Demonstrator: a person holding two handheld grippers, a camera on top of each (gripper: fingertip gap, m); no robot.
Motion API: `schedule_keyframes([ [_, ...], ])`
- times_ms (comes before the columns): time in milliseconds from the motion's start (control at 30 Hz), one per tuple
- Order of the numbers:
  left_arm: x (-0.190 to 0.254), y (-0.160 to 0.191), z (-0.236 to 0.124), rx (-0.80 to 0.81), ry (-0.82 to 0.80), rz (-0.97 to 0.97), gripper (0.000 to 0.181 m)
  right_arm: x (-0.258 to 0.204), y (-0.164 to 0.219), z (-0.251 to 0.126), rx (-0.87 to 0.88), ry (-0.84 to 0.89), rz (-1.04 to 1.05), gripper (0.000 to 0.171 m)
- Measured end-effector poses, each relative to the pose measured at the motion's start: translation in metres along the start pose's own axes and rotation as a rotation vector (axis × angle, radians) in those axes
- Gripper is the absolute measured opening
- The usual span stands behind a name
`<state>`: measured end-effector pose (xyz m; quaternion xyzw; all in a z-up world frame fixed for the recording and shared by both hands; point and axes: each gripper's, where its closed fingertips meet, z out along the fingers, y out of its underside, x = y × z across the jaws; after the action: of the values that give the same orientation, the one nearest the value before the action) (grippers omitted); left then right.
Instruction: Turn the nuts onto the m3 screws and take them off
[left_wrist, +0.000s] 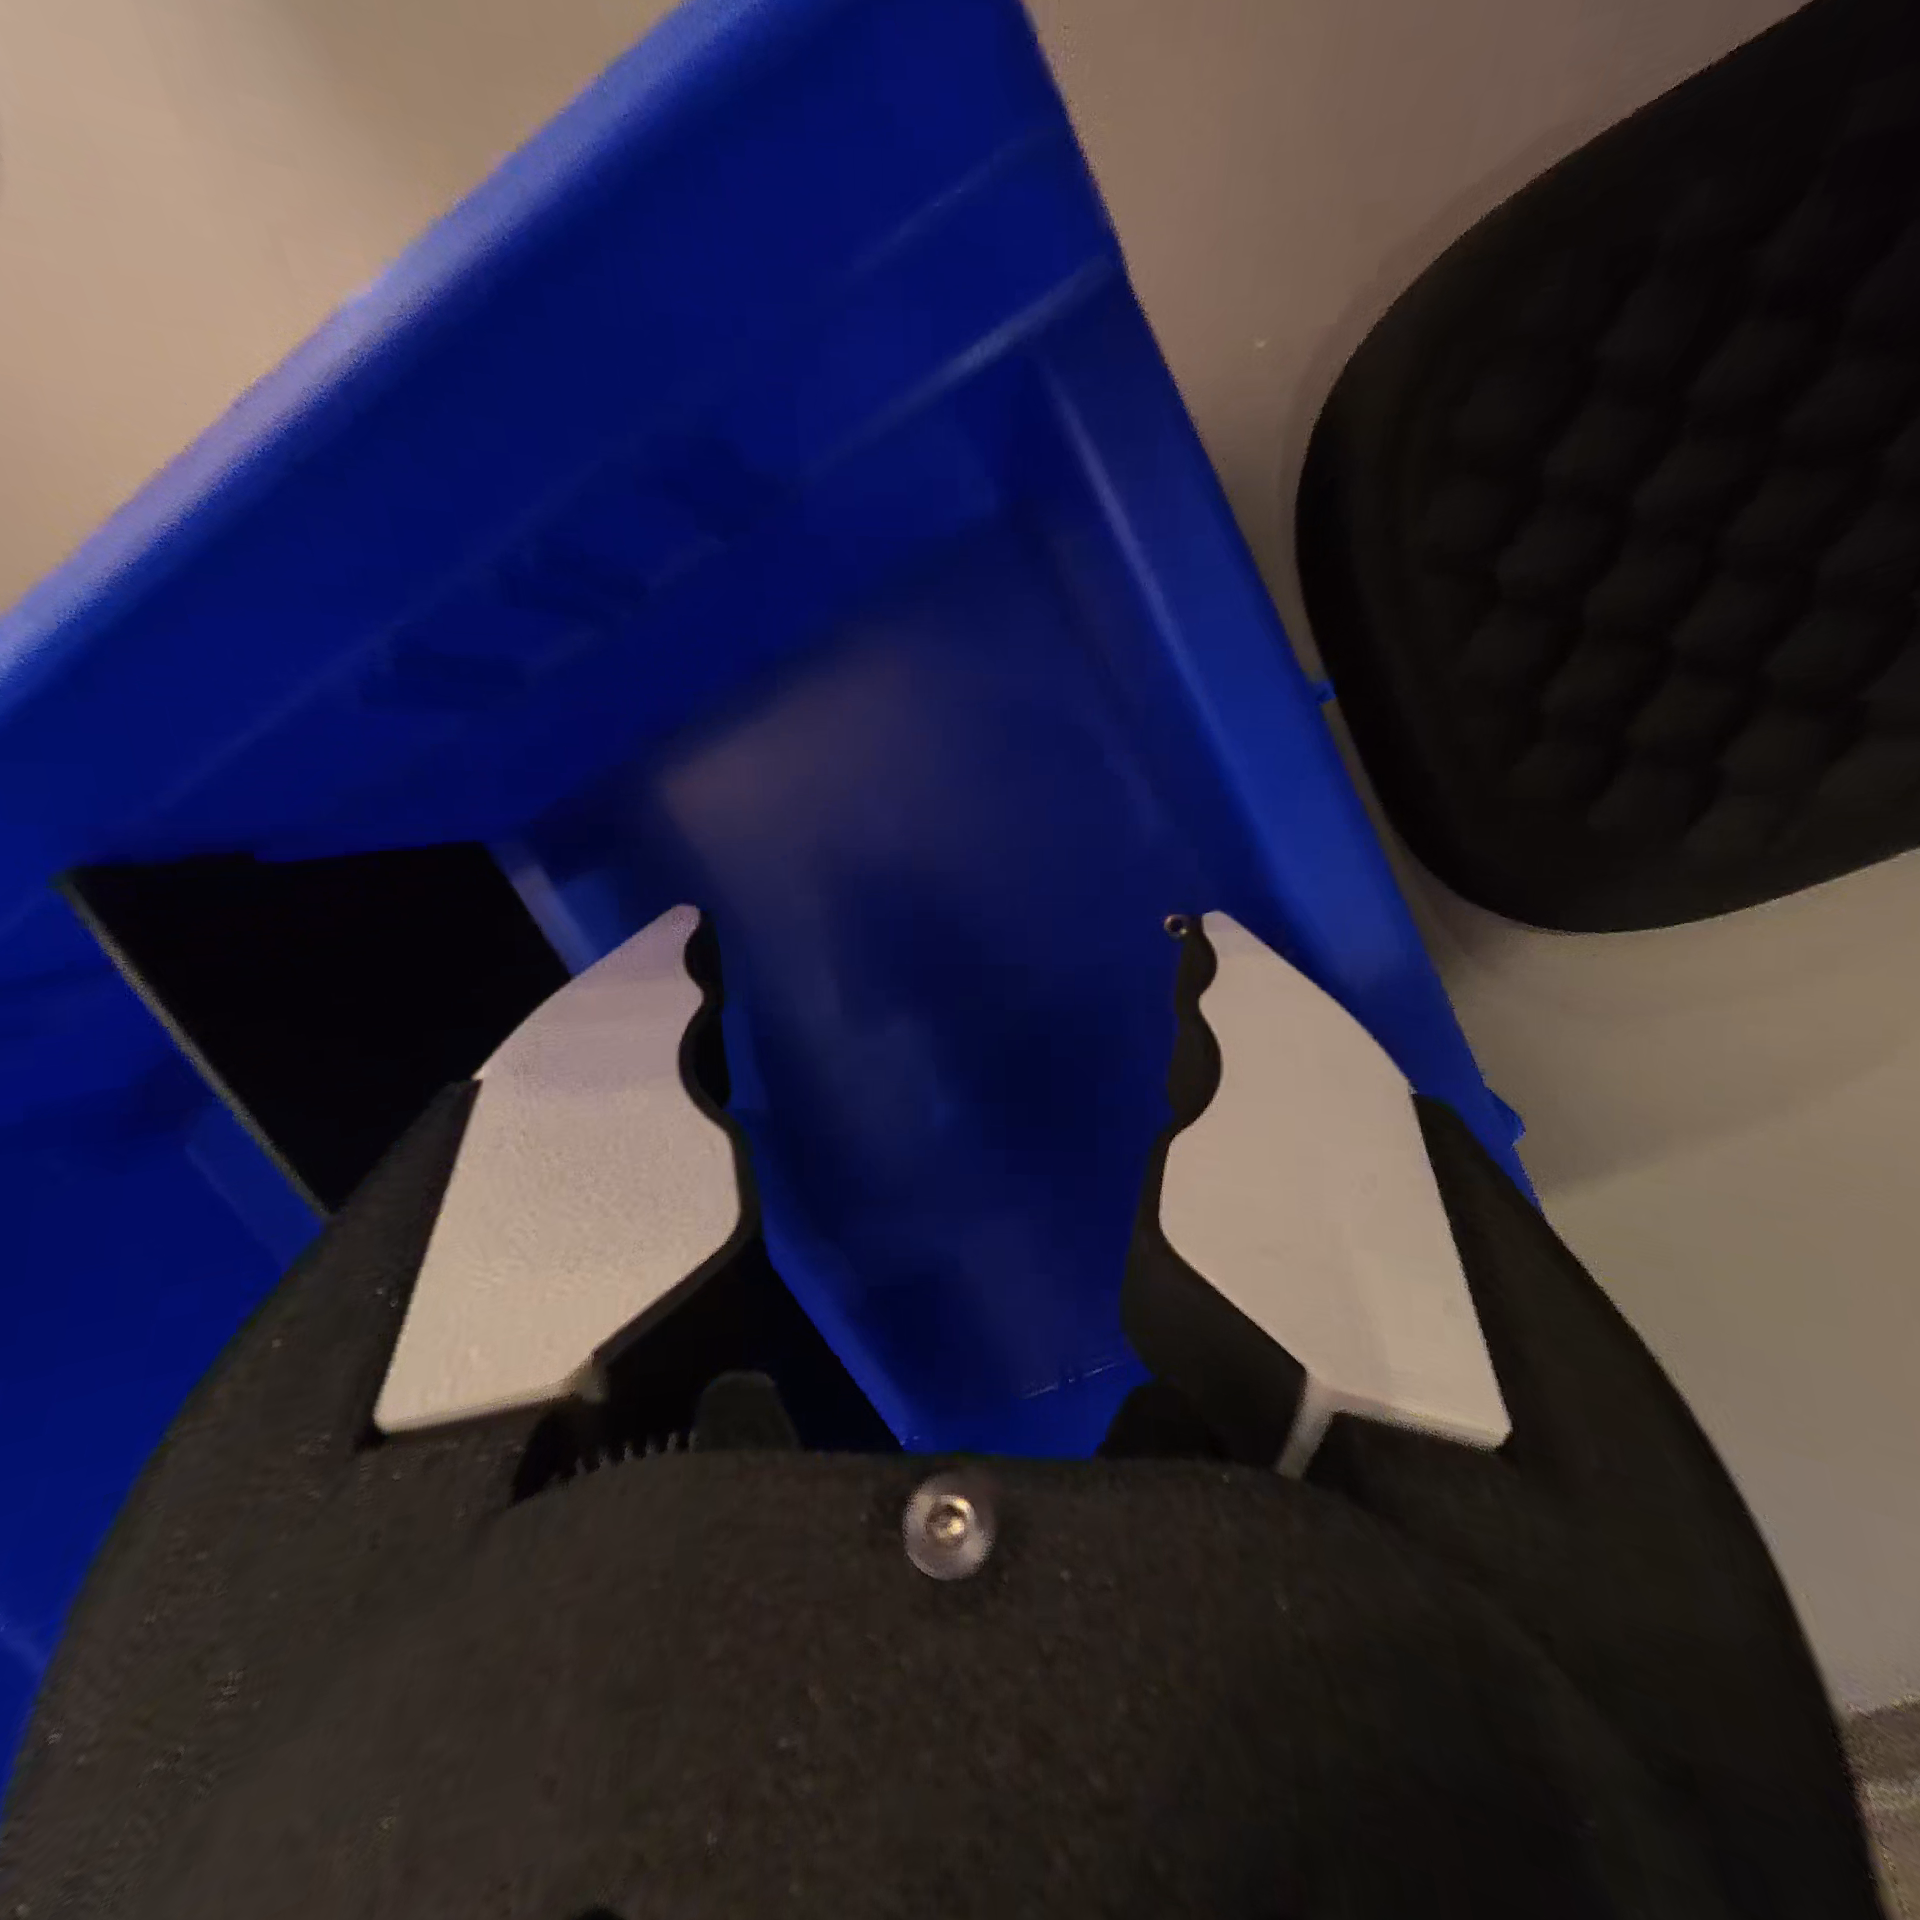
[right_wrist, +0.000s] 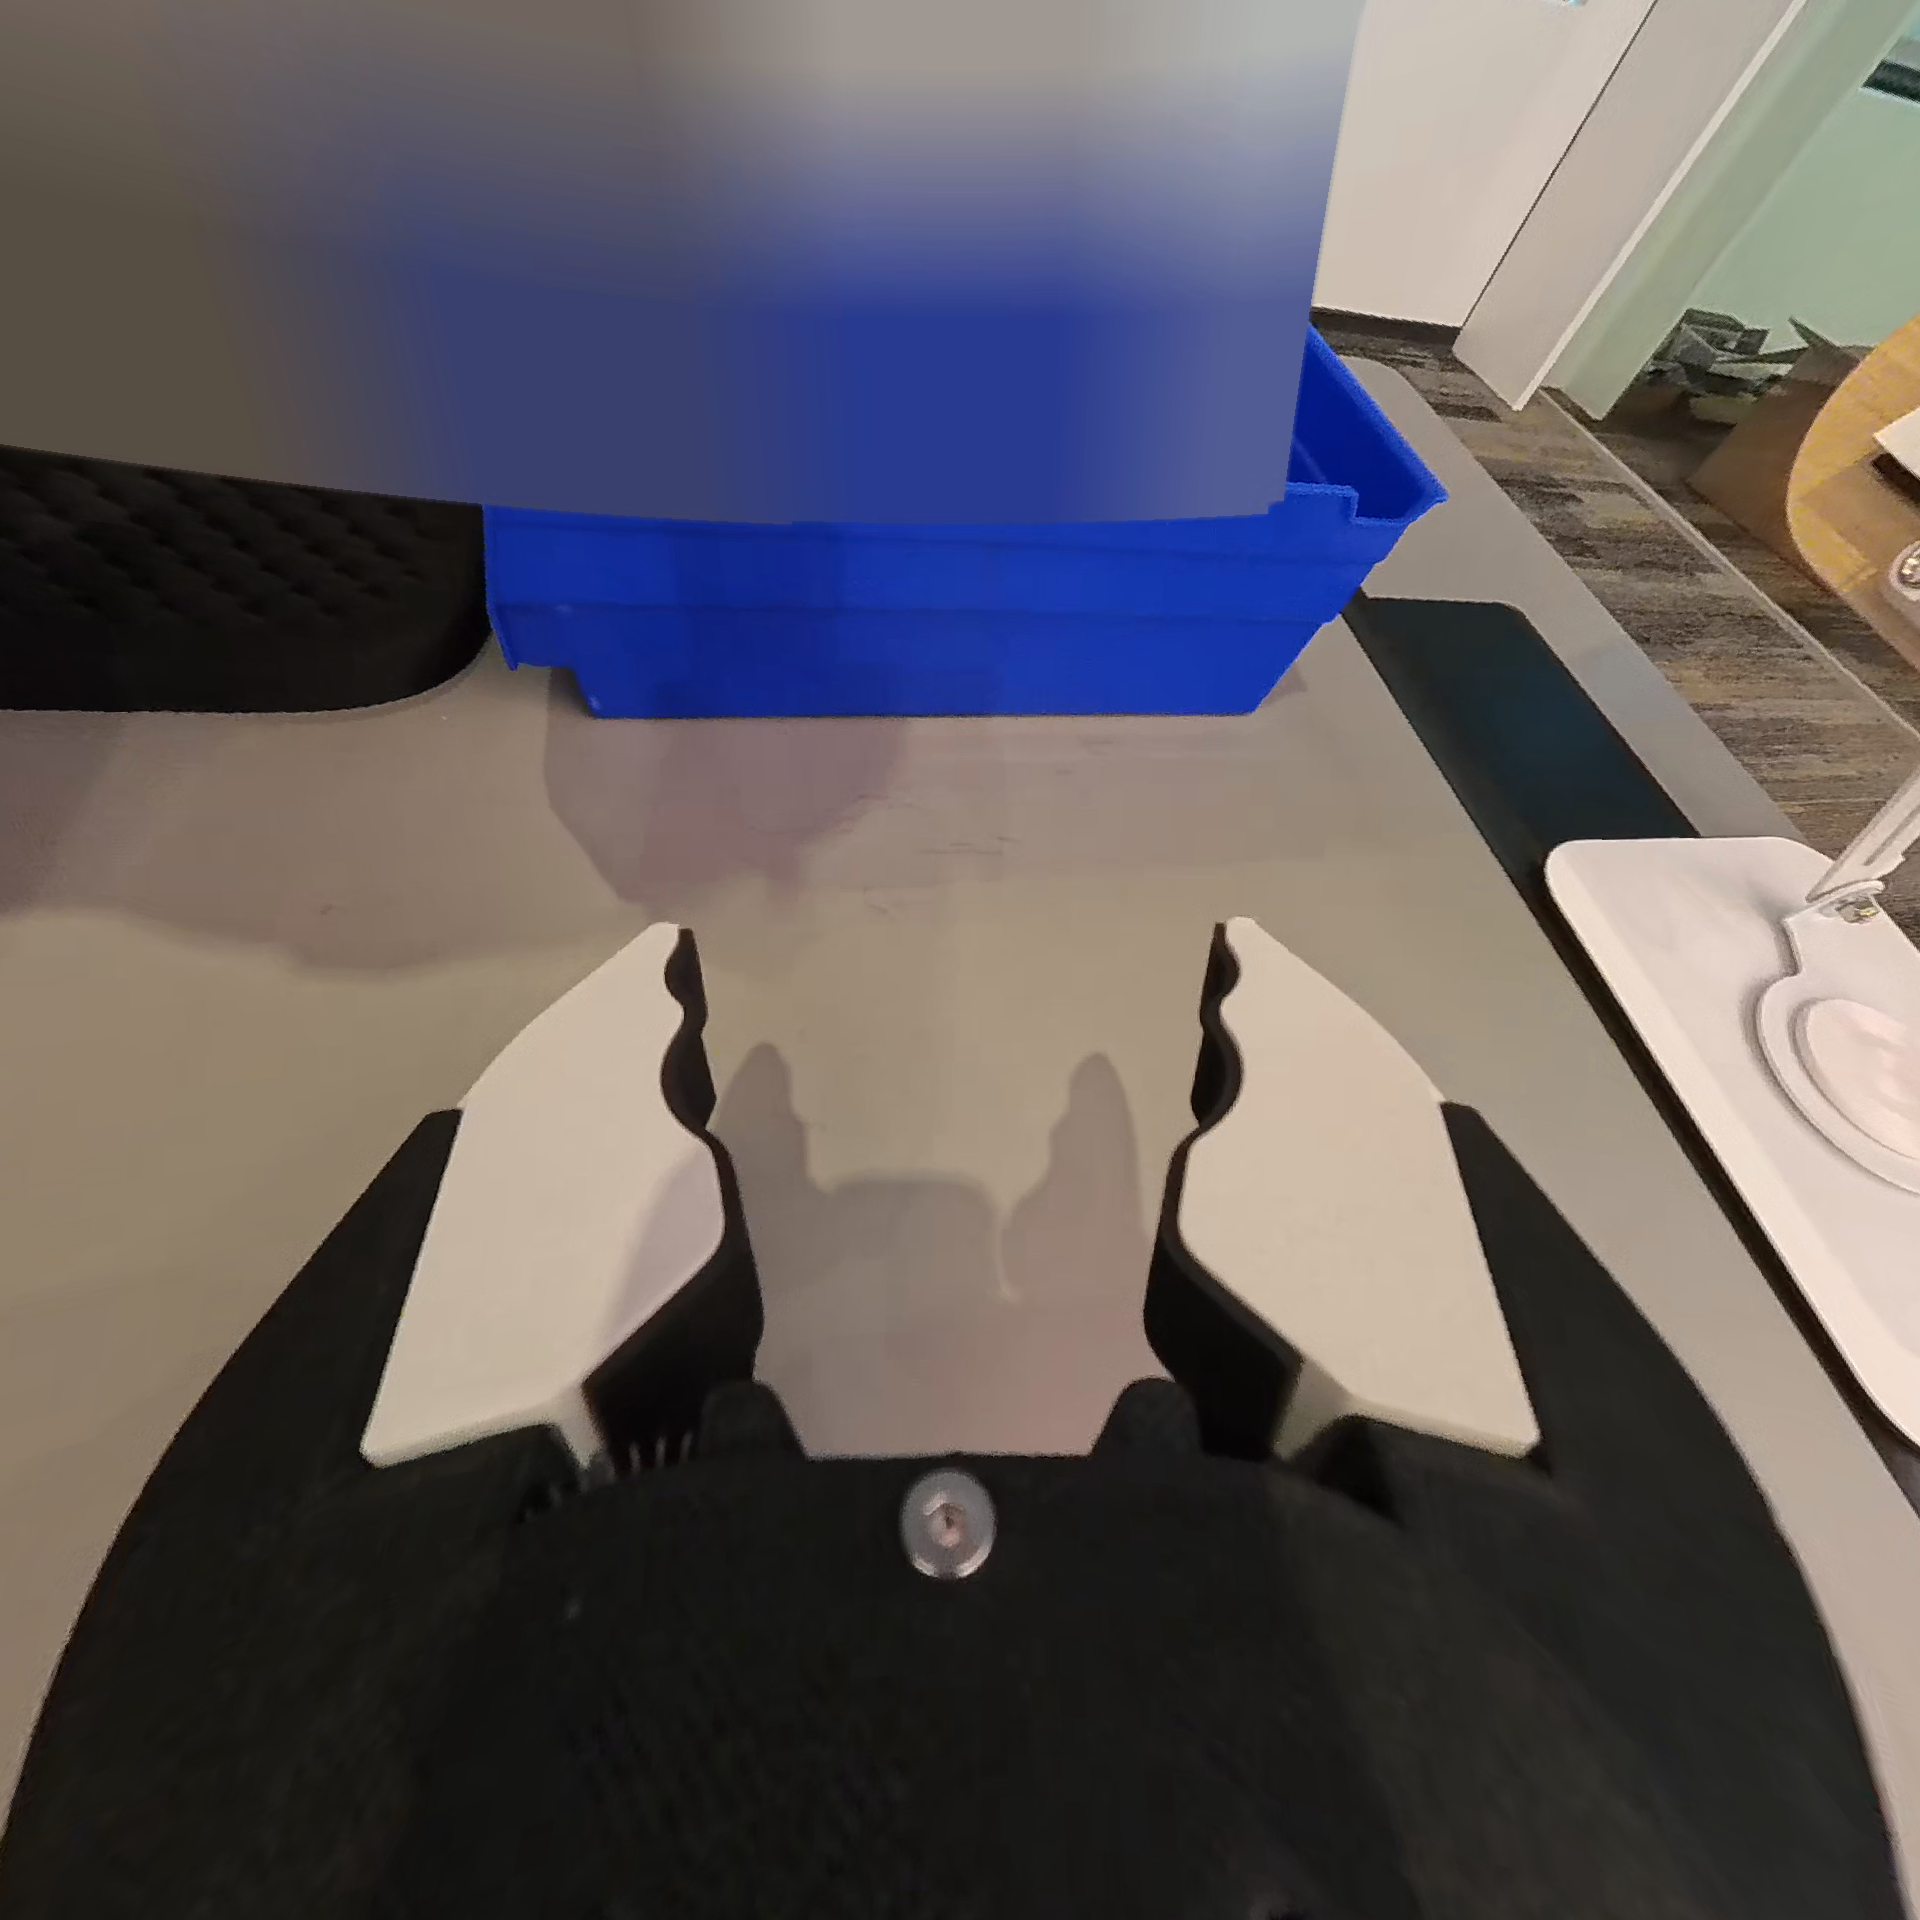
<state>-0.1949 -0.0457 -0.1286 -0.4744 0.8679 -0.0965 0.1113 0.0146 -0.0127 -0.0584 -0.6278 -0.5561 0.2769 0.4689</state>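
Over blue bin, I'm holding left gripper spread, empty; right gripper likewise, nearer, over table. Contents blurred; advising slow descent, hunting nut.

Both grippers: black bodies, white wavy-edged fingers, silver center screw.

Left tool: jaws spread wide, nothing held between them; white outer plates over black wavy inner pads; pitched steeply downward. Right tool: jaws likewise parted and empty, fingers symmetric about the central body screw, aimed forward at a shallow downward angle. Black textured housing fills each view's lower portion.
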Motion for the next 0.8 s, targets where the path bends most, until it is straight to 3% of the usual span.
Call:
schedule_keyframes([
  [400,0.007,0.008,0.022,0.000,0.050,0.055,0.081,-0.002,0.004,0.001,-0.003,-0.024,0.001,0.093],
  [800,-0.016,0.011,0.021,0.045,-0.017,-0.125,0.076,-0.004,0.005,0.001,-0.020,-0.031,-0.020,0.093],
])
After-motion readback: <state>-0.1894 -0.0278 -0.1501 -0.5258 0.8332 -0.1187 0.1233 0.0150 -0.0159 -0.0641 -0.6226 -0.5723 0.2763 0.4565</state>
